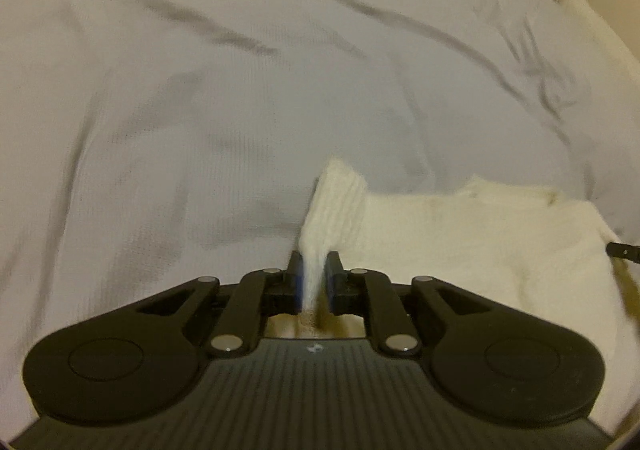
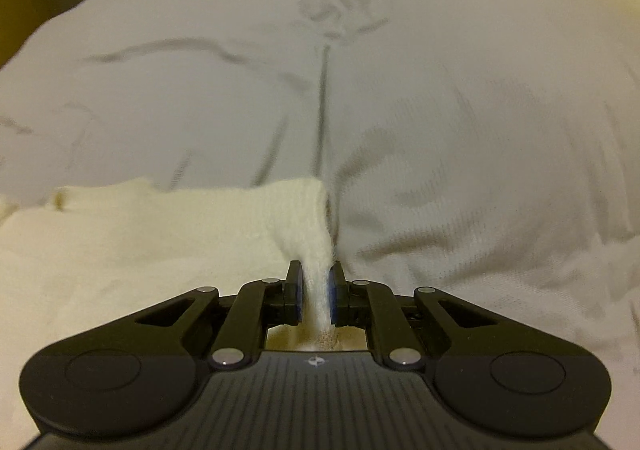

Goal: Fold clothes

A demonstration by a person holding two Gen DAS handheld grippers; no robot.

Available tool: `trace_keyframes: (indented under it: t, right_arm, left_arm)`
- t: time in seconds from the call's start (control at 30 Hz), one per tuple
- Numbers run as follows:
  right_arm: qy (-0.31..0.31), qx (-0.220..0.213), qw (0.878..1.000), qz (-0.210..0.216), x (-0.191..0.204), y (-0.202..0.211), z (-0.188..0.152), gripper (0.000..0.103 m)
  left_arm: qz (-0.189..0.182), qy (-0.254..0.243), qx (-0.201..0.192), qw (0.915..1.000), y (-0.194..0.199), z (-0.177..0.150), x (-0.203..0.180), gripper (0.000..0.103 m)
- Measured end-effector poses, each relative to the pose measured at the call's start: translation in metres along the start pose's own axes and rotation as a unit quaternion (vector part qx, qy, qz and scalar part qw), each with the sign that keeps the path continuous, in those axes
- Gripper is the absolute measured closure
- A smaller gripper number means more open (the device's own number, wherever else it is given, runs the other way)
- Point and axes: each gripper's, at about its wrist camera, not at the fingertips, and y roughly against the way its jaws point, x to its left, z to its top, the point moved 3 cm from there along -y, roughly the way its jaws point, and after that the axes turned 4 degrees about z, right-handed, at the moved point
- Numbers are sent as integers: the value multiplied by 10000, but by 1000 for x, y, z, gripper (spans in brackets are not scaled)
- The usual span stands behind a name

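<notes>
Left wrist view: left claw (image 1: 314, 286) pinched nearly closed on a bunched ribbed edge of a cream knit garment (image 1: 460, 246). The garment spreads from centre toward 3 o'clock over a pale grey bedspread (image 1: 200, 90). At 3 o'clock, by the frame edge, a dark tip that may be the other claw; too small to be sure. Shelving with small items at 1 o'clock, beyond the bed.

Right wrist view: right claw (image 2: 316, 288) also clamped on a gathered ribbed edge of the garment (image 2: 120, 242), which here runs toward 9 o'clock. Bedspread (image 2: 460, 110) creased at 12 o'clock.

Progress, as judged: both edges gripped, the cloth between them fairly flat; a fold seems under way. How many folds it already carries cannot be read.

This view adds the wall at 11 o'clock; the left alone shows the shelving.
</notes>
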Motion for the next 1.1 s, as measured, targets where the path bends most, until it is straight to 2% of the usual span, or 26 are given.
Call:
trace_keyframes:
  t: [0.07, 0.23, 0.3, 0.37, 0.4, 0.47, 0.5, 0.53, 0.57, 0.6, 0.67, 0.7, 0.8, 0.9, 1.0, 1.03, 1.1]
  right_arm:
    - [-26, 98, 9999, -67, 0, -10, -4, 92]
    - [46, -925, 9957, 29, 9, 40, 6, 93]
    - [87, -1182, 9929, -12, 8, 51, 5, 93]
    - [22, -962, 9954, -36, -1, 35, 0, 93]
    - [-3, -720, 9974, 3, -4, 22, -2, 92]
    - [90, -315, 9995, -29, -8, -4, -10, 91]
    - [168, -237, 9995, -75, -9, -11, -13, 86]
    - [246, -159, 9995, -122, -10, -17, -16, 70]
    - [262, -219, 9992, -222, -13, -16, -17, 60]
    - [187, -366, 9988, -269, -18, -7, -17, 50]
    - [-30, -660, 9975, -253, -26, 18, -23, 50]
    - [-141, -800, 9964, -232, -28, 35, -28, 51]
    - [-219, -1109, 9936, -53, -22, 83, -51, 52]
    - [81, -1067, 9940, 215, 4, 109, -78, 52]
    - [346, -945, 9929, 641, 48, 107, -110, 54]
    - [505, -922, 9923, 650, 59, 100, -123, 56]
    - [885, -982, 9900, 485, 71, 78, -148, 56]
  left_arm:
    - [86, -97, 42, 9999, -11, 0, -1, 92]
    - [-228, -32, -763, 9968, 32, 17, -9, 93]
    - [-62, -112, -859, 9962, 30, 14, -9, 93]
    - [75, -129, -531, 9985, 6, 2, -7, 92]
    - [132, -138, -352, 9992, -7, -5, -5, 90]
    - [260, -258, -222, 9991, -22, -14, -4, 85]
    - [332, -242, -287, 9987, -19, -14, -1, 74]
    - [396, -210, -353, 9984, -15, -14, 3, 64]
    - [412, -87, -429, 9982, -8, -12, 9, 64]
    - [414, 27, -518, 9978, 3, -12, 15, 67]
    - [997, 102, -651, 9928, 28, -11, 26, 78]
    - [1160, 127, -745, 9904, 43, -14, 29, 83]
    - [1166, 156, -994, 9881, 99, -36, 20, 88]
    - [826, -298, -1153, 9894, 134, -80, -22, 86]
    - [610, -810, -1160, 9881, 129, -123, -53, 86]
    - [630, -908, -1141, 9873, 118, -134, -56, 86]
    - [726, -795, -1100, 9881, 95, -157, -44, 85]
